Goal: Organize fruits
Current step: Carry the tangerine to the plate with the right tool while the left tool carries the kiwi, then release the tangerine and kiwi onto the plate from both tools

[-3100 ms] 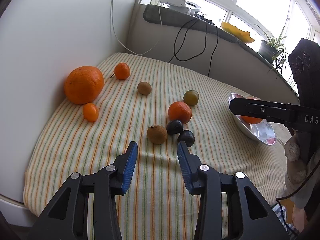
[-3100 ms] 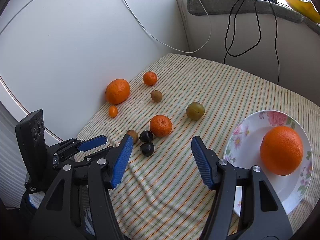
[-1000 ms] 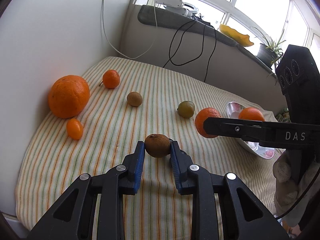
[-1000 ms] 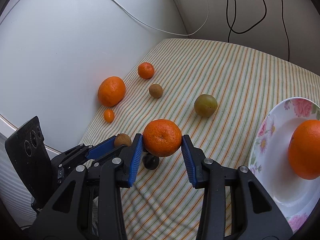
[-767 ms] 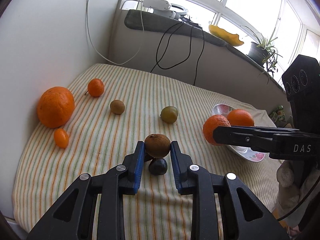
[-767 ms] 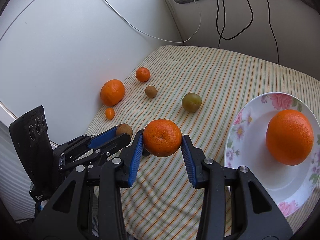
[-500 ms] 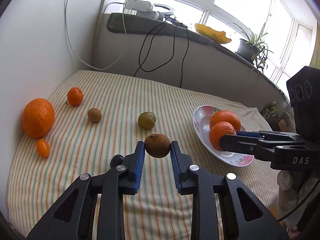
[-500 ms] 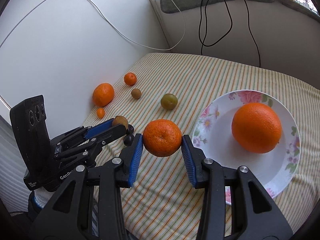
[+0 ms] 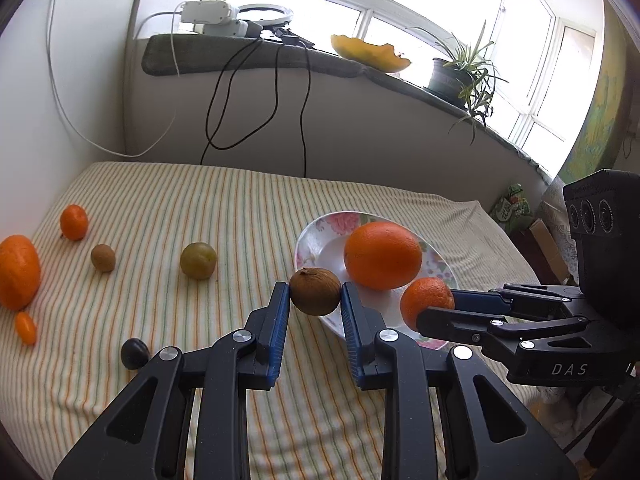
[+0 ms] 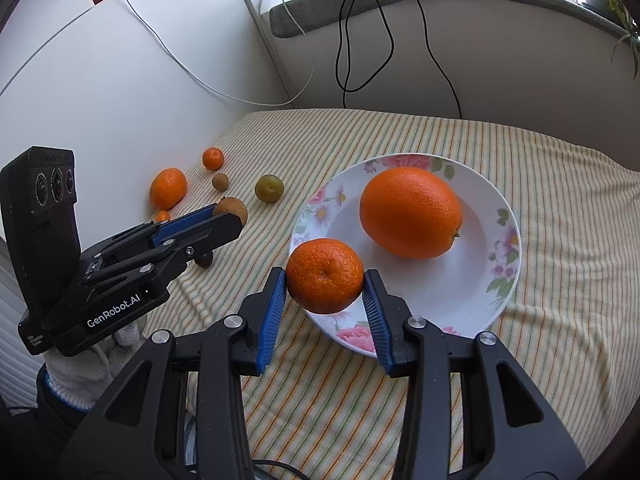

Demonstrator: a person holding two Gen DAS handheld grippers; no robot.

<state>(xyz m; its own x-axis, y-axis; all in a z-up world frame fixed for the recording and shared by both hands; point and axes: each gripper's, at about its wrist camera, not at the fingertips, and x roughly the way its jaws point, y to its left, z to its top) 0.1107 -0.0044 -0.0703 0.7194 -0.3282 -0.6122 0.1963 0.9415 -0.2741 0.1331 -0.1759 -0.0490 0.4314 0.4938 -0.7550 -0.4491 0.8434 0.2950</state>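
My left gripper [image 9: 315, 300] is shut on a brown kiwi [image 9: 315, 291], held in the air just left of the flowered plate [image 9: 316, 232]. My right gripper [image 10: 325, 280] is shut on a mandarin [image 10: 325, 276], held over the plate's [image 10: 508, 216] near-left rim. A large orange [image 10: 411, 212] lies in the plate. In the right wrist view the left gripper [image 10: 236, 216] shows at the left with the kiwi [image 10: 231, 208] at its tip. In the left wrist view the right gripper [image 9: 424, 304] comes in from the right with the mandarin [image 9: 427, 302].
On the striped cloth [image 9: 200, 200] to the left lie a green fruit [image 9: 198, 260], a small kiwi [image 9: 103, 257], a mandarin [image 9: 73, 222], a big orange [image 9: 18, 271], a kumquat [image 9: 26, 328] and a dark plum [image 9: 135, 353]. Cables [image 9: 224, 112] hang from the window ledge at the back.
Both grippers have closed on fruit, the left on the kiwi and the right on the mandarin, and have carried them rightward from the fruit cluster to the plate.
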